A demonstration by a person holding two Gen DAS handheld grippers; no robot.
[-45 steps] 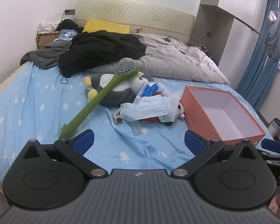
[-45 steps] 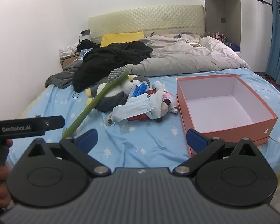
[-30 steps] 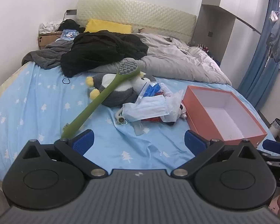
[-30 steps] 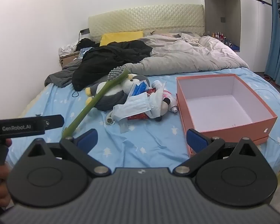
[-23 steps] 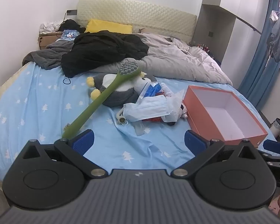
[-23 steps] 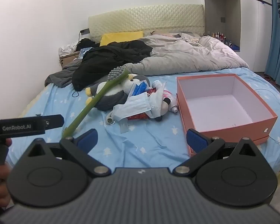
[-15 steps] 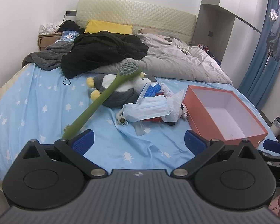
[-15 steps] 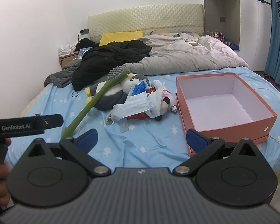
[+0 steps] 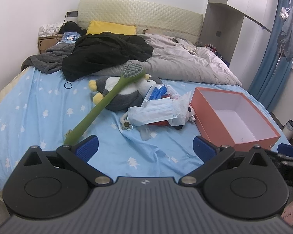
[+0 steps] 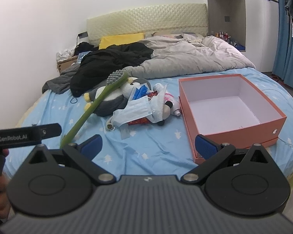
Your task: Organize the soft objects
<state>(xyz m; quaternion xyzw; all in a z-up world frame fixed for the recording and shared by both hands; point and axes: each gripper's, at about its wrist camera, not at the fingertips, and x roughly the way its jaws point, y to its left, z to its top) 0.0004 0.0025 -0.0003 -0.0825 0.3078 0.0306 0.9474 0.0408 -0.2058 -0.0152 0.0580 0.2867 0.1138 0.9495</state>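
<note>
Plush penguin [image 9: 119, 97] and soft clutter heaped mid-bed beside the open orange box [image 9: 234, 117]
Left gripper [image 9: 145, 148] and right gripper [image 10: 149, 143] both spread wide, holding nothing, above the blue sheet [image 9: 39, 105]; green long-handled brush [image 9: 105, 103] leaning across the penguin, face masks [image 9: 154, 113] piled just right of it, touching

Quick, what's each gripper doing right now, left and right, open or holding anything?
Left gripper: open, holding nothing, above the blue sheet.
Right gripper: open, holding nothing, near the orange box.
</note>
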